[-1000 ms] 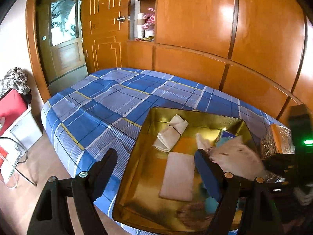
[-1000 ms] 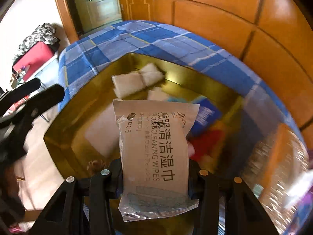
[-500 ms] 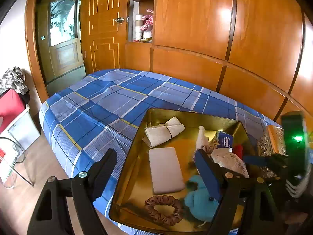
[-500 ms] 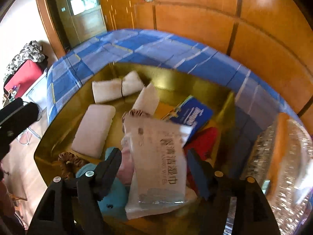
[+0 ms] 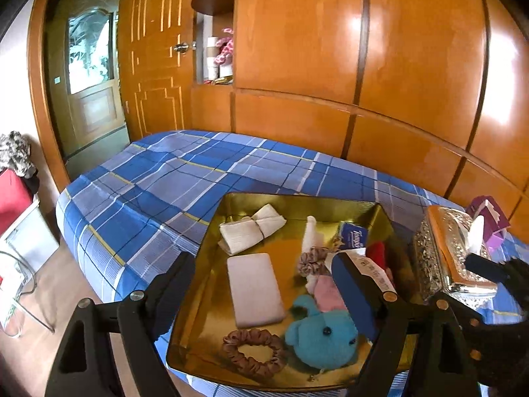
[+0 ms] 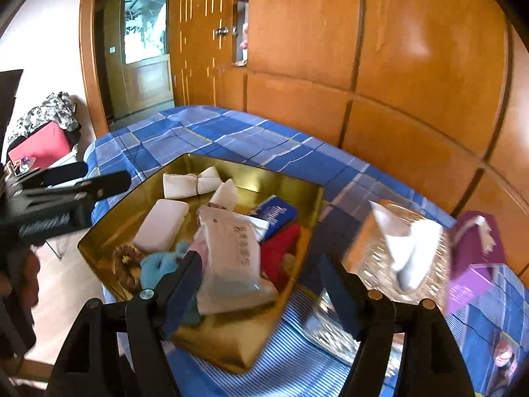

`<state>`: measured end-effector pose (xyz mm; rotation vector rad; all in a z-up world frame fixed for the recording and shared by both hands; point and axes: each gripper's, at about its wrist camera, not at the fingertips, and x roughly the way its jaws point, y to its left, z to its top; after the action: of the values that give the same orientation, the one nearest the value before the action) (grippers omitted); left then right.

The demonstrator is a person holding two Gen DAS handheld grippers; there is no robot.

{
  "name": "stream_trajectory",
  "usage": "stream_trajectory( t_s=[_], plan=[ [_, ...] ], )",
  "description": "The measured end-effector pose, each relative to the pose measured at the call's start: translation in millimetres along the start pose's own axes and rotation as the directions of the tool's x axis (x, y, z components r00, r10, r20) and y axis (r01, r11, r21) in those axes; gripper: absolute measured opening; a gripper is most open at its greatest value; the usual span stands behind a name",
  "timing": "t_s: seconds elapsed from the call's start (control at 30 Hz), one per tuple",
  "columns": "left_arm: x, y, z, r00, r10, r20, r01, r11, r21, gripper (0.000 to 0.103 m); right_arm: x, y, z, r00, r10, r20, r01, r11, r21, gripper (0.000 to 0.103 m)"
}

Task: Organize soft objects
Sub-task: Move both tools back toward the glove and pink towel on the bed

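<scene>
A gold tray (image 5: 228,208) (image 6: 297,264) sits on the blue plaid bed. In it lie a white wet-wipes pack (image 6: 231,258), a tied cream cloth (image 5: 251,231), a pale pink pad (image 5: 254,287), a brown scrunchie (image 5: 253,352), a blue plush toy (image 5: 324,337), a blue tissue pack (image 6: 274,213) and a red cloth (image 6: 281,251). My left gripper (image 5: 264,294) is open and empty above the tray's near side. My right gripper (image 6: 261,287) is open and empty, just above the tray's near right edge with the wipes pack lying between and beyond its fingers.
A silver embossed tissue box (image 5: 453,251) (image 6: 396,248) stands right of the tray, with a purple box (image 6: 476,264) beyond it. Wooden wardrobe panels (image 5: 330,66) back the bed. A red case (image 5: 13,195) and the floor lie left.
My right gripper opened and let go of the wipes pack, which now lies in the tray, then drew back to the right. My left gripper pulled back and up a little.
</scene>
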<state>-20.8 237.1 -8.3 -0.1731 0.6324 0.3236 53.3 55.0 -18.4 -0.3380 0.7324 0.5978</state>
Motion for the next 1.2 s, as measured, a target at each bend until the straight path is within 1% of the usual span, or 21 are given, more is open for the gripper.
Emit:
stream_trajectory(
  t_s=[0.07,0.13,0.2,0.3,0.4,0.57,0.7,0.73,0.83,0.87,0.9,1.03,1.1,1.2],
  plan=[
    [-3,-4,-1,1.0,-0.01,0.005,0.009,1.0,0.012,0.085,-13,-8,-10,1.0,-0.021,0.016,0.021,1.0,0.016,0.075],
    [-5,-9,-2,1.0,-0.023,0.007,0.023,0.999,0.028,0.085,-26,-18,-20,0.999,-0.022,0.037,0.021,0.999,0.032,0.075],
    [-7,-15,-4,0.999,-0.035,0.003,0.034,0.999,0.041,0.085,-37,-28,-30,0.998,-0.045,0.04,0.042,0.998,0.055,0.075],
    [-10,-26,-6,0.998,-0.059,-0.003,0.059,0.996,0.069,0.085,-48,-46,-44,0.995,-0.093,0.02,0.091,0.991,0.097,0.075],
    [-14,-40,-6,0.996,-0.086,-0.003,0.086,0.991,0.099,0.085,-56,-64,-59,0.987,-0.161,-0.011,0.161,0.978,0.129,0.074],
    [-21,-62,-5,0.992,-0.127,0.004,0.124,0.979,0.163,0.085,-70,-99,-88,0.966,-0.247,-0.072,0.256,0.944,0.207,0.075],
    [-26,-76,-4,0.989,-0.147,0.01,0.142,0.97,0.195,0.085,-79,-124,-110,0.95,-0.29,-0.12,0.312,0.911,0.269,0.074],
    [-26,-80,-4,0.988,-0.151,0.011,0.146,0.969,0.201,0.085,-82,-130,-116,0.943,-0.305,-0.131,0.33,0.902,0.279,0.075],
    [-28,-92,-3,0.984,-0.176,0.008,0.17,0.96,0.222,0.085,-92,-148,-134,0.903,-0.388,-0.186,0.428,0.852,0.3,0.074],
    [-30,-96,-3,0.983,-0.185,0.008,0.178,0.956,0.233,0.085,-95,-156,-141,0.886,-0.414,-0.211,0.462,0.833,0.306,0.074],
    [-31,-101,-3,0.98,-0.197,0.008,0.189,0.95,0.249,0.085,-98,-162,-148,0.876,-0.425,-0.228,0.48,0.819,0.314,0.074],
    [-39,-120,-3,0.97,-0.242,0.012,0.228,0.926,0.299,0.085,-111,-184,-173,0.844,-0.445,-0.298,0.531,0.768,0.358,0.074],
    [-42,-128,-3,0.966,-0.257,0.009,0.241,0.919,0.312,0.085,-117,-190,-182,0.832,-0.452,-0.321,0.549,0.751,0.367,0.074],
    [-44,-145,-4,0.957,-0.289,-0.004,0.273,0.899,0.342,0.085,-125,-199,-196,0.812,-0.466,-0.352,0.578,0.728,0.368,0.074]
  ],
)
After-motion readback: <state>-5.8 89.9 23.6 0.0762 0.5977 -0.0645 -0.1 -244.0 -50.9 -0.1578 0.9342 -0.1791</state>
